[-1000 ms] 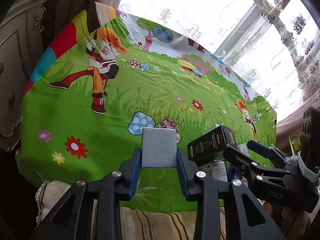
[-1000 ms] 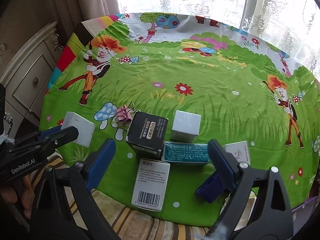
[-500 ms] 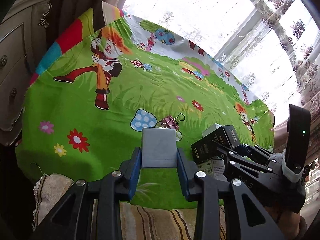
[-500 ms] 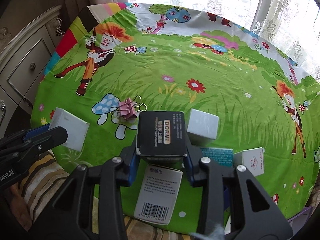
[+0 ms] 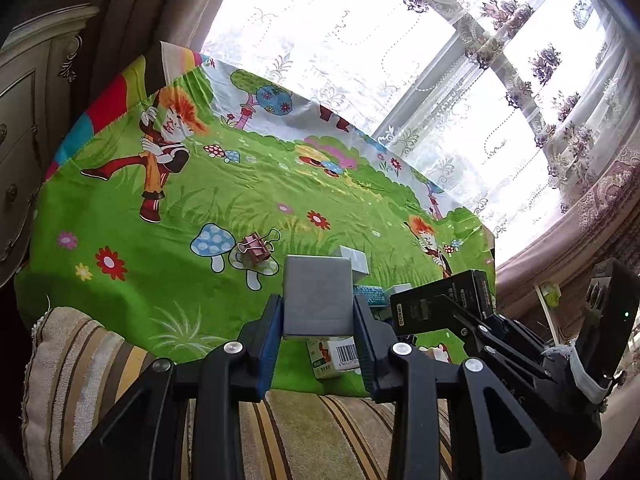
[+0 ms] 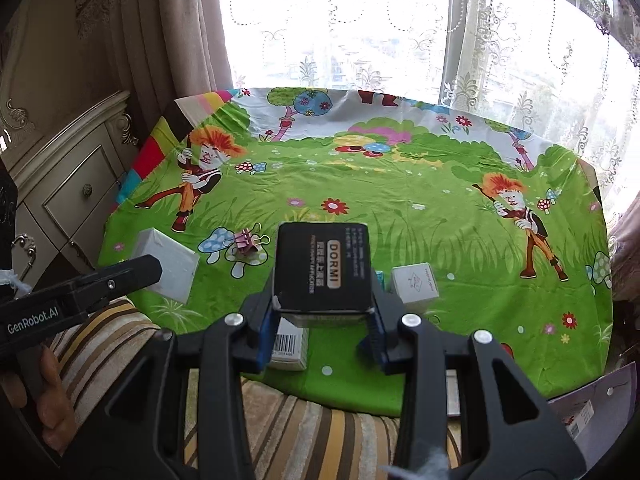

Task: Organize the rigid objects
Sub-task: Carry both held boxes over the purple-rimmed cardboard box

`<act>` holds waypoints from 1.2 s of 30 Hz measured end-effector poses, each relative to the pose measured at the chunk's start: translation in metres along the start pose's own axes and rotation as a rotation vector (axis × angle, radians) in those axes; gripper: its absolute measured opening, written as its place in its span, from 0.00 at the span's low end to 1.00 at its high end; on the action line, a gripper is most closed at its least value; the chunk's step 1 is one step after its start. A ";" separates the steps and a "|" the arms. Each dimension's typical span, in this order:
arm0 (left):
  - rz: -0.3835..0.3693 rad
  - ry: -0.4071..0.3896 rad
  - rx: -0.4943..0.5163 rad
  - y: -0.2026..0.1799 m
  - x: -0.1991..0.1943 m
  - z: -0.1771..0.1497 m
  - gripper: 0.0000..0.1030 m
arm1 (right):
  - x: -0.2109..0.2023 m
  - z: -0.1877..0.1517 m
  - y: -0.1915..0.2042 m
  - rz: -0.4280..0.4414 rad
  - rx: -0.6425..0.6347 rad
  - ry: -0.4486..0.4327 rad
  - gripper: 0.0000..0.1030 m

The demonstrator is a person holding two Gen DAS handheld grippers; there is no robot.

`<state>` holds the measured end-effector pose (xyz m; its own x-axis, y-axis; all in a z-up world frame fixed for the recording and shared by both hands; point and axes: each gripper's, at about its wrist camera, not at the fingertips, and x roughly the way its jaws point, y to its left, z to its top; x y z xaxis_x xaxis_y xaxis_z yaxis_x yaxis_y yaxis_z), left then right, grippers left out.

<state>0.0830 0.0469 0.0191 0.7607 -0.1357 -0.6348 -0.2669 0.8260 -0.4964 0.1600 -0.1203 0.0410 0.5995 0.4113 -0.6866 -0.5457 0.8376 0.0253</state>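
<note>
1. The left gripper (image 5: pixel 318 312) has its jaws clamped on a plain white cardboard box (image 5: pixel 317 295), held clear above the bench's green cartoon-print cloth (image 5: pixel 192 280).
2. The right gripper (image 6: pixel 322 312) has its jaws clamped on the side walls of a black cardboard box printed DORMI (image 6: pixel 322 270), also lifted.
3. Both boxes look light and stiff, though thin card may dent; gripping flat opposite walls suits them.
4. A pink metal binder clip (image 6: pixel 245 240) lies on the cloth.
</note>
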 end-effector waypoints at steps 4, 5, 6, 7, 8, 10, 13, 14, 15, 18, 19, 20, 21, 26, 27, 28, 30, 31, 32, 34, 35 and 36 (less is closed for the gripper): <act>-0.046 0.032 0.038 -0.022 0.005 -0.013 0.34 | -0.025 -0.008 -0.019 -0.045 0.052 -0.032 0.41; -0.060 0.040 0.049 -0.028 0.006 -0.016 0.34 | -0.030 -0.011 -0.023 -0.049 0.064 -0.047 0.41; -0.073 0.042 0.061 -0.033 0.006 -0.019 0.34 | -0.034 -0.013 -0.026 -0.054 0.074 -0.055 0.41; -0.079 0.041 0.067 -0.038 0.005 -0.021 0.34 | -0.036 -0.015 -0.029 -0.053 0.084 -0.058 0.41; -0.086 0.042 0.068 -0.042 0.005 -0.022 0.34 | -0.038 -0.017 -0.033 -0.044 0.092 -0.062 0.41; -0.103 0.050 0.071 -0.050 0.006 -0.024 0.34 | -0.042 -0.019 -0.037 -0.038 0.102 -0.067 0.41; -0.134 0.062 0.077 -0.063 0.006 -0.028 0.34 | -0.051 -0.020 -0.043 -0.023 0.117 -0.096 0.41; -0.144 0.066 0.079 -0.066 0.005 -0.030 0.34 | -0.054 -0.021 -0.046 -0.025 0.125 -0.096 0.41; -0.157 0.066 0.079 -0.070 0.004 -0.031 0.34 | -0.059 -0.022 -0.049 -0.025 0.135 -0.094 0.41; -0.185 0.075 0.097 -0.082 0.001 -0.037 0.34 | -0.076 -0.028 -0.060 -0.067 0.140 -0.108 0.41; -0.194 0.085 0.102 -0.087 0.002 -0.040 0.34 | -0.081 -0.032 -0.065 -0.073 0.147 -0.107 0.41; -0.207 0.098 0.104 -0.091 0.004 -0.043 0.34 | -0.084 -0.035 -0.071 -0.078 0.154 -0.106 0.41; -0.222 0.115 0.106 -0.095 0.006 -0.047 0.34 | -0.088 -0.040 -0.075 -0.090 0.157 -0.103 0.41; -0.273 0.172 0.132 -0.116 0.015 -0.060 0.34 | -0.099 -0.064 -0.103 -0.125 0.184 -0.075 0.41; -0.281 0.181 0.135 -0.119 0.016 -0.063 0.34 | -0.102 -0.068 -0.109 -0.134 0.190 -0.076 0.41; -0.289 0.194 0.136 -0.122 0.018 -0.065 0.34 | -0.106 -0.072 -0.115 -0.145 0.194 -0.077 0.41; -0.309 0.230 0.134 -0.131 0.023 -0.071 0.34 | -0.115 -0.080 -0.128 -0.170 0.207 -0.077 0.41; -0.316 0.248 0.136 -0.136 0.026 -0.074 0.34 | -0.119 -0.084 -0.135 -0.184 0.214 -0.075 0.41; -0.324 0.267 0.143 -0.142 0.030 -0.078 0.34 | -0.124 -0.089 -0.142 -0.201 0.220 -0.075 0.41; -0.346 0.302 0.154 -0.155 0.036 -0.084 0.34 | -0.133 -0.098 -0.156 -0.238 0.231 -0.072 0.41; -0.358 0.319 0.155 -0.161 0.039 -0.088 0.34 | -0.137 -0.103 -0.165 -0.256 0.241 -0.067 0.41; -0.369 0.336 0.157 -0.167 0.042 -0.091 0.34 | -0.141 -0.107 -0.172 -0.268 0.253 -0.063 0.41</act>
<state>0.1057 -0.1466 0.0215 0.5483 -0.5803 -0.6022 0.0944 0.7584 -0.6449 0.1068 -0.3610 0.0551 0.7404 0.1801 -0.6476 -0.2074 0.9776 0.0348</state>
